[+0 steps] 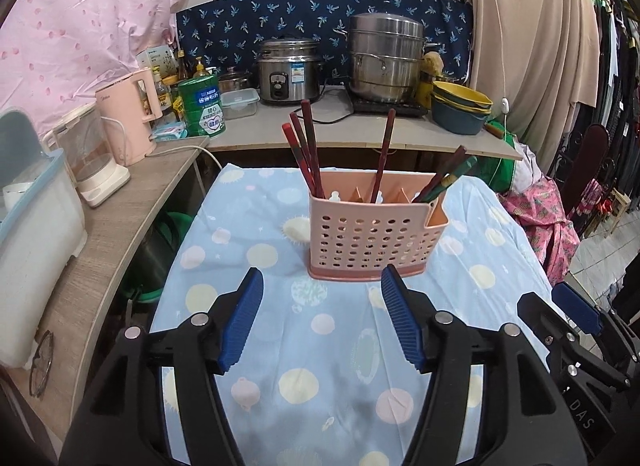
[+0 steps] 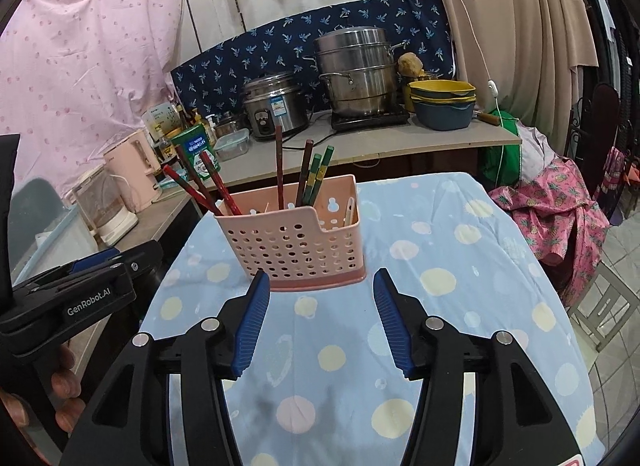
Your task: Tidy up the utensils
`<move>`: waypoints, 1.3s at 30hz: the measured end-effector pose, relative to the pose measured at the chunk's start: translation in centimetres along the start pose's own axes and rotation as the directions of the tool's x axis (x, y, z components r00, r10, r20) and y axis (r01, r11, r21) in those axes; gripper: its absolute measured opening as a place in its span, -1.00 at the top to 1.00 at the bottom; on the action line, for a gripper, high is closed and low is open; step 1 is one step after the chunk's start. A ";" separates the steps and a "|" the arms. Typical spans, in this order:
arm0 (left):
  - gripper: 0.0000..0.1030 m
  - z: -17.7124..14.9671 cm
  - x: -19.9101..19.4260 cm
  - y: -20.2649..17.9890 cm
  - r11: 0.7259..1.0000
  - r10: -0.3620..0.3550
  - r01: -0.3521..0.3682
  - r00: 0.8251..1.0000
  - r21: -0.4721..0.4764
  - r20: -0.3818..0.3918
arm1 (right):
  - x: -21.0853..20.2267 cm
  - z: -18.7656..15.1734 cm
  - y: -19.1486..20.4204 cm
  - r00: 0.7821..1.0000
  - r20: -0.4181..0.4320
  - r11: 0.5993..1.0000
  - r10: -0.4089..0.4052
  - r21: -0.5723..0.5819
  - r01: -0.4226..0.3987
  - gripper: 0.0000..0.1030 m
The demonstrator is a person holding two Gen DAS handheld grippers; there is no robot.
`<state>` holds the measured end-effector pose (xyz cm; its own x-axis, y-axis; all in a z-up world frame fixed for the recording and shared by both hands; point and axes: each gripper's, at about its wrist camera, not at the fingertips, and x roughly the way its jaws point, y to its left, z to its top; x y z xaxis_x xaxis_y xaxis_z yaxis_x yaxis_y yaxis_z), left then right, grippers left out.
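A pink perforated utensil holder (image 1: pixel 370 238) stands upright on the blue dotted tablecloth (image 1: pixel 320 346); it also shows in the right wrist view (image 2: pixel 296 242). Dark red chopsticks (image 1: pixel 306 149) lean in its left compartment, one red chopstick (image 1: pixel 383 153) in the middle, and red and green chopsticks (image 1: pixel 448 177) at its right end. My left gripper (image 1: pixel 322 286) is open and empty, just short of the holder. My right gripper (image 2: pixel 320 290) is open and empty, also just short of the holder (image 2: pixel 296 242). The right gripper's fingers (image 1: pixel 576 310) show at the left view's right edge.
A counter behind holds a rice cooker (image 1: pixel 288 71), a steel steamer pot (image 1: pixel 386 55), stacked bowls (image 1: pixel 460 105) and a green tin (image 1: pixel 202 105). A pink kettle (image 1: pixel 130 117) and a white bin (image 1: pixel 32 234) stand on the left shelf. Cloth and a chair (image 2: pixel 560 217) lie right.
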<state>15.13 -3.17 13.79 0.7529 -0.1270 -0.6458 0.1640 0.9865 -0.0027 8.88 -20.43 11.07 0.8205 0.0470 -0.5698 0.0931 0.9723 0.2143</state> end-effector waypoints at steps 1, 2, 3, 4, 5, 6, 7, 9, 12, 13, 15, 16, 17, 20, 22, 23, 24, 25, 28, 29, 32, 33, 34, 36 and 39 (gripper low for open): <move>-0.14 -0.2 0.0 -0.1 1.000 0.001 -0.001 1.000 0.002 -0.003 | 0.0 -0.2 0.0 1.000 -0.005 1.000 0.000 -0.003 0.000 -0.02; -0.14 -0.3 0.0 -0.1 1.000 0.002 -0.002 1.000 0.003 -0.006 | 0.0 -0.3 0.1 1.000 -0.008 1.000 0.000 -0.005 0.000 -0.02; -0.15 -0.5 0.1 -0.1 1.000 0.004 -0.004 1.000 0.003 -0.009 | 0.0 -0.5 0.1 1.000 -0.012 1.000 -0.001 -0.009 0.001 -0.02; -0.17 -0.7 0.1 -0.1 1.000 0.005 -0.005 1.000 0.003 -0.012 | 0.0 -0.5 0.2 1.000 -0.014 1.000 -0.002 -0.014 0.002 -0.03; -0.23 -0.8 0.2 -0.1 1.000 0.007 -0.007 1.000 0.003 -0.014 | 0.0 -0.6 0.4 1.000 -0.015 1.000 -0.006 -0.022 0.006 -0.06; -0.27 -0.9 0.2 -0.2 1.000 0.009 -0.009 1.000 0.003 -0.015 | 0.0 -0.7 0.5 1.000 -0.012 1.000 -0.009 -0.027 0.009 -0.09; -0.32 -1.0 0.1 -0.2 1.000 0.013 -0.013 1.000 0.005 -0.015 | -0.1 -0.8 0.6 1.000 -0.008 0.999 -0.011 -0.030 0.010 -0.13; -0.33 -1.2 0.2 -0.2 1.000 0.018 -0.018 1.000 0.010 -0.017 | -0.3 -0.8 0.8 1.000 -0.001 0.999 -0.018 -0.042 0.018 -0.21; -0.40 -1.5 0.2 -0.2 1.000 0.019 -0.019 1.000 0.010 -0.024 | -0.4 -0.8 1.0 1.000 0.003 0.999 -0.016 -0.045 0.017 -0.30; -0.42 -1.6 0.3 -0.2 1.000 0.020 -0.020 0.999 0.011 -0.025 | -0.4 -0.8 1.0 1.000 0.003 0.999 -0.012 -0.041 0.012 -0.35; -0.48 -1.8 0.3 -0.2 1.000 0.021 -0.021 0.999 0.012 -0.029 | -0.3 -0.9 0.9 1.000 -0.001 1.000 0.001 -0.027 -0.001 -0.57; -0.52 -1.9 0.3 -0.2 1.000 0.023 -0.023 0.999 0.013 -0.029 | -0.3 -1.0 0.8 1.000 -0.003 1.000 0.008 -0.021 -0.008 -0.64; -0.55 -2.0 0.4 -0.3 1.000 0.026 -0.026 0.999 0.015 -0.029 | -0.3 -1.1 0.8 1.000 -0.004 1.000 0.005 -0.021 -0.005 -0.64; -0.58 -2.2 0.5 -0.3 0.999 0.029 -0.028 0.999 0.018 -0.034 | -0.3 -1.3 0.8 1.000 -0.003 1.000 -0.011 -0.029 0.011 -0.64; -0.60 -2.4 0.6 -0.4 0.999 0.031 -0.030 0.999 0.018 -0.039 | -0.2 -1.4 0.8 1.000 -0.007 0.999 -0.017 -0.032 0.017 -0.64; -0.62 -2.5 0.6 -0.3 0.999 0.031 -0.031 0.999 0.017 -0.041 | -0.2 -1.5 0.8 1.000 -0.007 0.999 -0.021 -0.033 0.021 -0.64; -0.62 -2.6 0.6 -0.4 0.999 0.032 -0.031 0.999 0.017 -0.044 | -0.2 -1.5 0.8 1.000 -0.008 0.999 -0.028 -0.035 0.027 -0.64; -0.62 -2.7 0.7 -0.4 0.999 0.033 -0.032 0.998 0.018 -0.046 | -0.2 -1.5 0.8 0.999 -0.010 0.999 -0.033 -0.036 0.032 -0.65; -0.66 -2.9 0.7 -0.4 0.999 0.041 -0.040 0.998 0.021 -0.050 | -0.1 -1.5 0.7 0.999 -0.015 0.998 -0.045 -0.039 0.044 -0.68; -0.70 -2.9 0.8 -0.4 0.999 0.043 -0.042 0.998 0.021 -0.050 | -0.1 -1.6 0.7 0.999 -0.015 0.998 -0.046 -0.038 0.045 -0.69; -0.73 -3.1 0.9 -0.3 0.999 0.047 -0.046 0.997 0.018 -0.054 | 0.0 -1.6 0.7 0.999 -0.020 0.998 -0.050 -0.037 0.050 -0.71; -0.73 -3.2 0.9 -0.3 0.999 0.050 -0.050 0.997 0.015 -0.057 | 0.1 -1.7 0.7 0.998 -0.023 0.998 -0.052 -0.037 0.051 -0.73; -0.75 -3.2 1.0 -0.2 0.999 0.051 -0.051 0.997 0.013 -0.059 | 0.1 -1.7 0.6 0.998 -0.026 0.998 -0.055 -0.036 0.054 -0.82; -0.77 -3.3 1.0 -0.2 0.999 0.053 -0.052 0.997 0.009 -0.063 | 0.1 -1.7 0.6 0.998 -0.025 0.997 -0.063 -0.039 0.062 -0.86; -0.79 -3.5 1.1 -0.2 0.998 0.058 -0.058 0.996 0.005 -0.068 | 0.1 -1.7 0.7 0.996 -0.019 0.995 -0.084 -0.050 0.083 -0.86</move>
<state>13.69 -3.17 10.41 0.7163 -0.0618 -0.6950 0.1230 0.9917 0.0386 8.06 -19.31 9.81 0.7986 -0.0304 -0.6010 0.1323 0.9831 0.1262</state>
